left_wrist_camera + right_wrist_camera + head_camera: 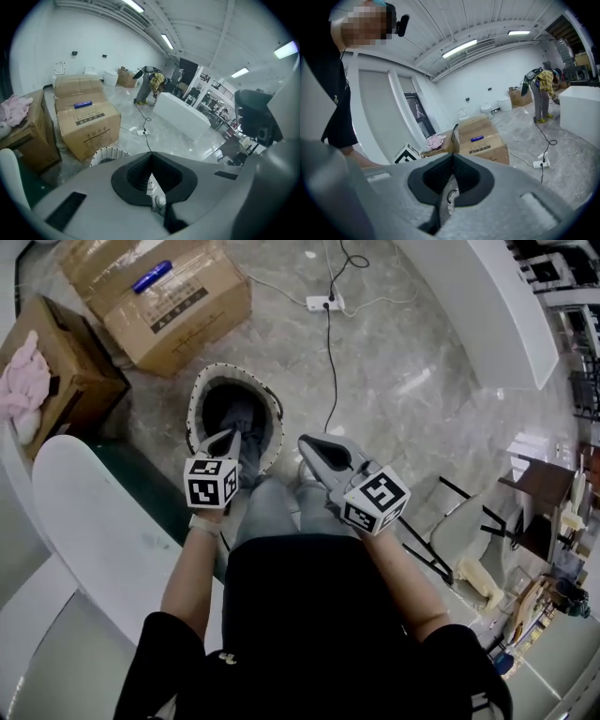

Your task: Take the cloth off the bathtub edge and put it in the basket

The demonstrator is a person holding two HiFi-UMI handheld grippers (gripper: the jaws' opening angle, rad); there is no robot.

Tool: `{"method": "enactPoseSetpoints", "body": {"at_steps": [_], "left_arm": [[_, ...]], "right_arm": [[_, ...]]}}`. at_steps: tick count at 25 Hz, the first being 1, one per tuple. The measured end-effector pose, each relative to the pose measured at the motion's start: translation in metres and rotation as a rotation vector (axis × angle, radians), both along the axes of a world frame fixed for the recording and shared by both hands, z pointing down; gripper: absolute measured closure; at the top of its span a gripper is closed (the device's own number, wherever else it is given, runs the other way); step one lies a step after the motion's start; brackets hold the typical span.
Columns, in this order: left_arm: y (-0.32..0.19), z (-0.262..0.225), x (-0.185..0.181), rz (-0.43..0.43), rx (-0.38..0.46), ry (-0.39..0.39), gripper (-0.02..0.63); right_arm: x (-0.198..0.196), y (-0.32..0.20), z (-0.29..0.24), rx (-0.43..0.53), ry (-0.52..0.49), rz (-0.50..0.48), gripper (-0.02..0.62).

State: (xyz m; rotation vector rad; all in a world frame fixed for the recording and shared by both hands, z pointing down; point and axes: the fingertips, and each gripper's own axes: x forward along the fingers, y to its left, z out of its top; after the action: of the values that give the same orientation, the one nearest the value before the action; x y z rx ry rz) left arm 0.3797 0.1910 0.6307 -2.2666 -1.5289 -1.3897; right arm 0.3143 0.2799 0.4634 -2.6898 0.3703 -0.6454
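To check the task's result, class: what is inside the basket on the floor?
A grey cloth lies inside the basket. The left tool, shut and empty, hangs over the near part, covering whatever lies under it.

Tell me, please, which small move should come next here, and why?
Probably lift the left gripper away from the basket: its jaws are shut with nothing between them, a grey cloth seems to lie inside the basket, and no cloth shows on the bathtub edge.
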Motion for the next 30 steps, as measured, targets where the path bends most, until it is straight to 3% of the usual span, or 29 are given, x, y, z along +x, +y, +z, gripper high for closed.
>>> {"method": "enactPoseSetpoints", "body": {"at_steps": [8,19,30], "left_arm": [[-0.024,-0.104,-0.008,-0.065,-0.081,0.072,0.592],[-0.064,-0.238,-0.015,-0.152,-0.196,0.257,0.592],[-0.102,-0.31,-0.024,-0.245,-0.246,0.393,0.592]], "right_arm": [[-0.005,-0.013,-0.053,0.014,0.065,-0.064,0.598],[-0.008,-0.04,-0.132,0.001,0.198,-0.171,0.598],[0.004,-0.071,-0.2,-0.019,0.317,-0.268,0.598]]}}
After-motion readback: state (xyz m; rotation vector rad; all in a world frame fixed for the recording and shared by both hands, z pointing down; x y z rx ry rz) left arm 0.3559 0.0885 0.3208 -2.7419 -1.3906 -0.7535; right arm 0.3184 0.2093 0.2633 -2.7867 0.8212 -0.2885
